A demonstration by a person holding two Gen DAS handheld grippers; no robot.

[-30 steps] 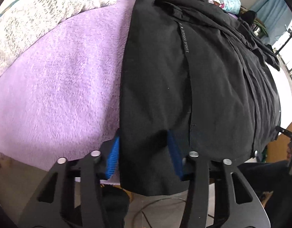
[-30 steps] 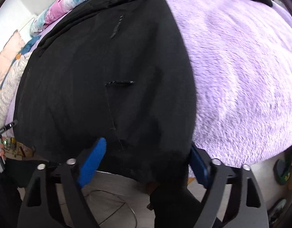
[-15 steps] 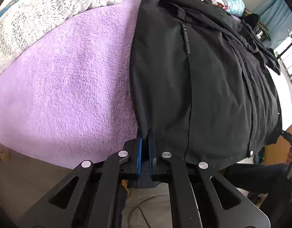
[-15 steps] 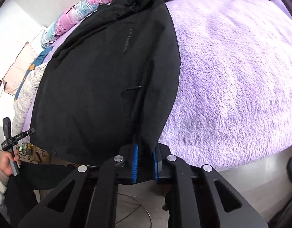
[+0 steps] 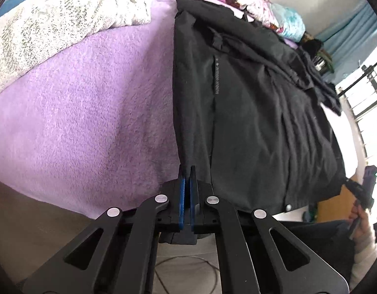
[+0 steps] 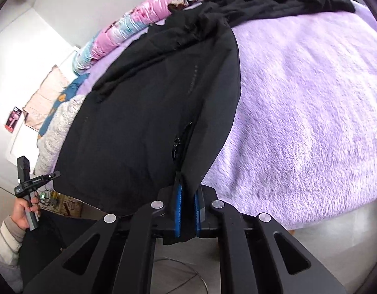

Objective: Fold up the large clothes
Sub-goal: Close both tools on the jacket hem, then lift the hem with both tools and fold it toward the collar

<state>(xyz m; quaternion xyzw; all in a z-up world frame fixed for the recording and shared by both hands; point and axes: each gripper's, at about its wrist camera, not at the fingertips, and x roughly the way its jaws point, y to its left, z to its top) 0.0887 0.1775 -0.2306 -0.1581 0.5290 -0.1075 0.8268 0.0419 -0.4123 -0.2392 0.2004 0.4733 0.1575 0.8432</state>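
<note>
A black jacket (image 5: 249, 112) lies spread on a purple blanket (image 5: 90, 112) covering the bed, its hem at the blanket's near edge. The left gripper (image 5: 187, 171) is clamped tight on the hem at one near corner of the jacket, cloth pinched between its blue pads (image 5: 181, 196). The right gripper (image 6: 187, 186) is closed on the other near corner (beside a pocket zip (image 6: 178, 144)), fabric bunched between its fingers. Both corners are raised off the blanket's edge. A speckled white throw (image 5: 53, 24) lies at the far left, floral bedding (image 6: 144, 22) along the far edge.
</note>
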